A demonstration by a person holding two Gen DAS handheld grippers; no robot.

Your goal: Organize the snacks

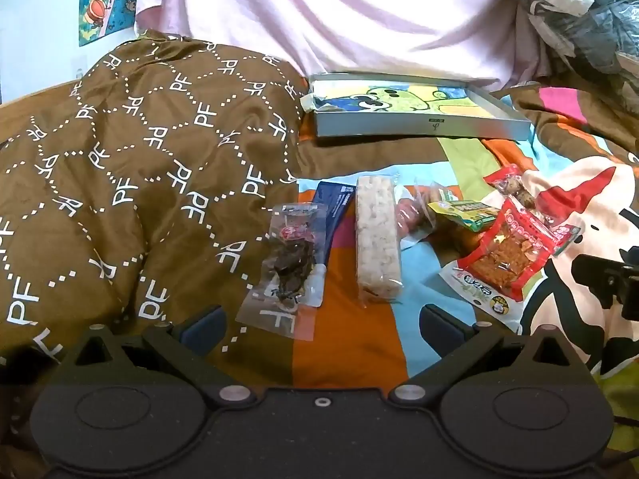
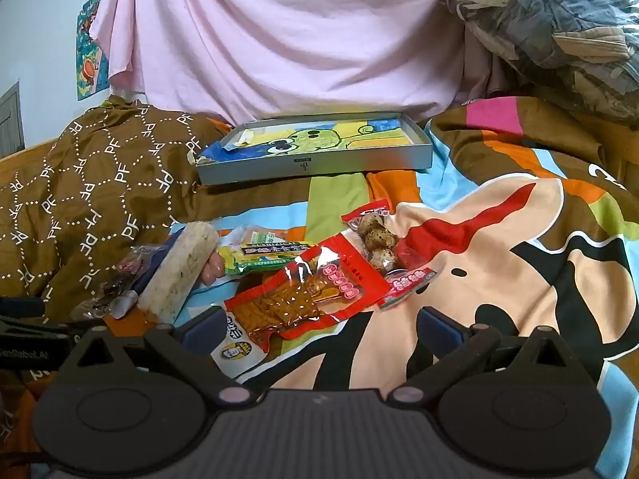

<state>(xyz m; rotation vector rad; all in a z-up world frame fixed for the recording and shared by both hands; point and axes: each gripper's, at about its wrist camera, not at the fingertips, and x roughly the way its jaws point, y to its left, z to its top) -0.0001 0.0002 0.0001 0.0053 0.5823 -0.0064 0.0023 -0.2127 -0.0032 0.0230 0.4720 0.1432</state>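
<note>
Left wrist view: the left claw (image 1: 319, 319) stands wide with nothing between its blue-padded fingers, hovering over a bed covered by a colourful cartoon-print sheet (image 1: 351, 343). Just ahead lie a clear packet of dark dried snack (image 1: 289, 263), a long pale puffed-rice bar in clear wrap (image 1: 377, 239), a yellow-green wrapped bar (image 1: 465, 209) and a red packet of orange strips (image 1: 505, 255), near one another. Behind them sits a shallow grey cardboard tray with a cartoon lining (image 1: 423, 125). A brown quilt printed with white letters (image 1: 139, 159) bunches on the left.

Right wrist view: the right claw (image 2: 319, 325) is equally wide and empty above the red packet of orange strips (image 2: 303, 299); a red packet of speckled eggs (image 2: 375, 239) lies just beyond it.
</note>
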